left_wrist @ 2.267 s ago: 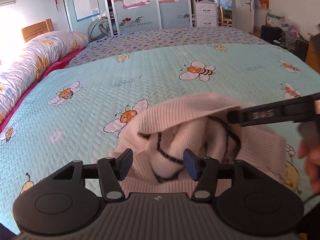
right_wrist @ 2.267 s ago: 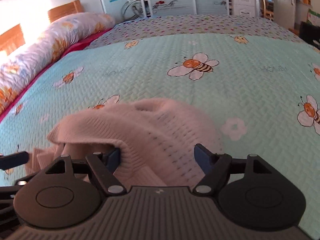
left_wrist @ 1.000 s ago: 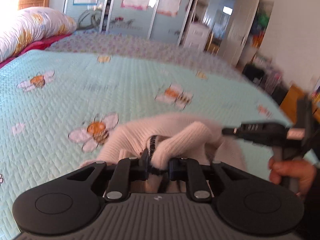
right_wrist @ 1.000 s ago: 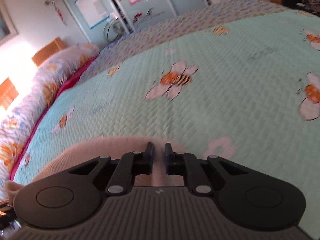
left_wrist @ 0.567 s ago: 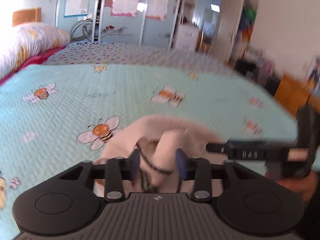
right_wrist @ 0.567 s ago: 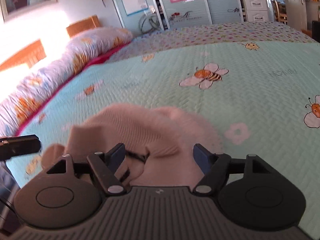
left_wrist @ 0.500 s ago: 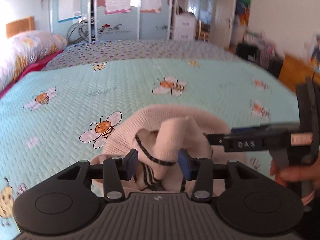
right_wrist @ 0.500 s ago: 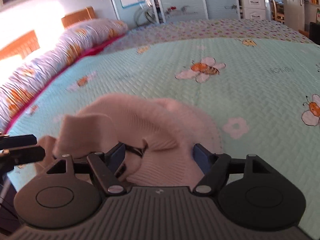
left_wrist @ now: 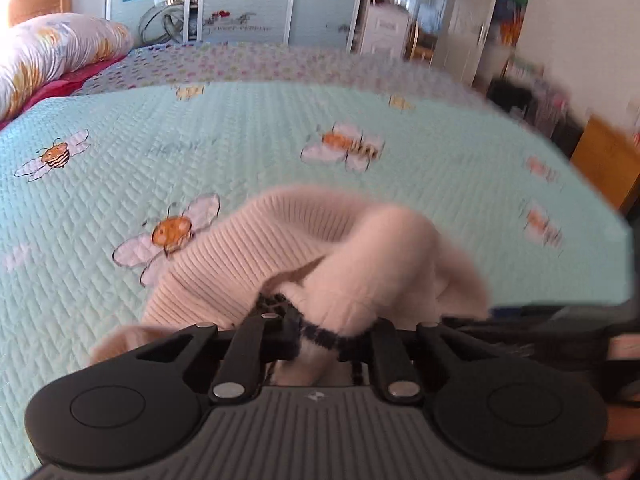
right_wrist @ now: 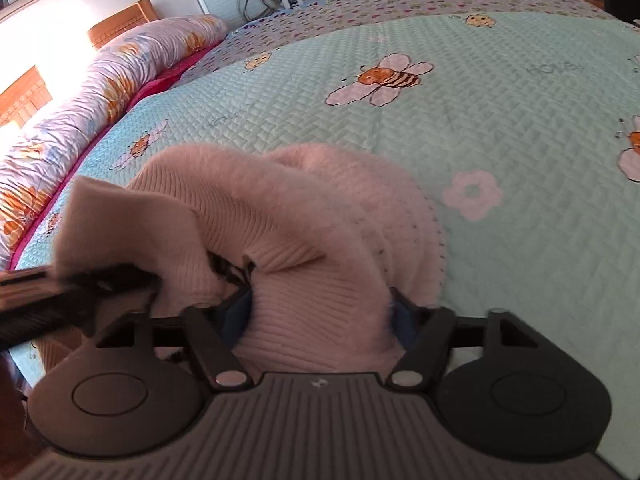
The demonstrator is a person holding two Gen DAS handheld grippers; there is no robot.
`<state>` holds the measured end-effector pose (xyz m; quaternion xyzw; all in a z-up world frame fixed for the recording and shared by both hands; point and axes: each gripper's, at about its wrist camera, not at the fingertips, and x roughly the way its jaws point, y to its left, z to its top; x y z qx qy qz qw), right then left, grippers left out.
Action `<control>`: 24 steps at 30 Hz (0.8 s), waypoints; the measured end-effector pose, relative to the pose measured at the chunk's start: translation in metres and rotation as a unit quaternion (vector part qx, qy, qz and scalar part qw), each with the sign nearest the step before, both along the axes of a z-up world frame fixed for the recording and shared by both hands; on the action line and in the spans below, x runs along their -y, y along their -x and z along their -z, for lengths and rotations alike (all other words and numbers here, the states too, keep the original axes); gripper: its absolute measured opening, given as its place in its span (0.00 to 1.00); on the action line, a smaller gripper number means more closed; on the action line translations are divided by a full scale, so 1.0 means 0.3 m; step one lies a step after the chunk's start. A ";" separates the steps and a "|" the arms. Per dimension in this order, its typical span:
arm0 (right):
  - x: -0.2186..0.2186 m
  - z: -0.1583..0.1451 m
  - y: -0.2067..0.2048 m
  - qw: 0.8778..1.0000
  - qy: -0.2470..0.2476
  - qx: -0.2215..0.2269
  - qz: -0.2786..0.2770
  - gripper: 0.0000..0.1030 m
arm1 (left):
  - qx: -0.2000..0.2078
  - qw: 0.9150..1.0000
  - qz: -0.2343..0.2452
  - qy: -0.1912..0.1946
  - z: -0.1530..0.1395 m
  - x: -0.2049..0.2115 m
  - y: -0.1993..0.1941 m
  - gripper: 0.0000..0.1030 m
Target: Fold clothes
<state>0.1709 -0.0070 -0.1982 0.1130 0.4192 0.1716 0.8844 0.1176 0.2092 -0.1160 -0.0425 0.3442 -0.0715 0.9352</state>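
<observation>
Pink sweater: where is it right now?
The pink sweater lies bunched on the bee-print quilt near its front edge; the left gripper pinches its dark-trimmed edge, and the open right gripper straddles it.

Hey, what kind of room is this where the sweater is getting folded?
Most likely a home bedroom. The sweater lies on a bed covered by a bee-print quilt, a long floral pillow runs along the headboard side, and sliding wardrobe doors stand past the foot of the bed.
</observation>
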 end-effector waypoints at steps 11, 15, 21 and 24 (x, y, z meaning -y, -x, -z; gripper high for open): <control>0.158 -0.184 -0.032 0.992 -0.038 0.091 0.082 0.16 | 0.128 0.988 0.022 0.089 -0.328 -0.041 0.141 0.08; 0.241 -0.281 -0.038 0.983 -0.049 0.139 0.111 0.15 | 0.165 0.978 0.024 0.122 -0.412 -0.051 0.158 0.08; 0.307 -0.281 -0.039 0.986 -0.087 0.097 0.103 0.34 | 0.091 0.992 -0.015 0.089 -0.237 -0.028 0.134 0.12; 0.275 -0.187 0.026 0.991 -0.077 0.053 0.092 0.56 | -0.005 0.994 -0.063 0.085 -0.041 -0.058 0.125 0.15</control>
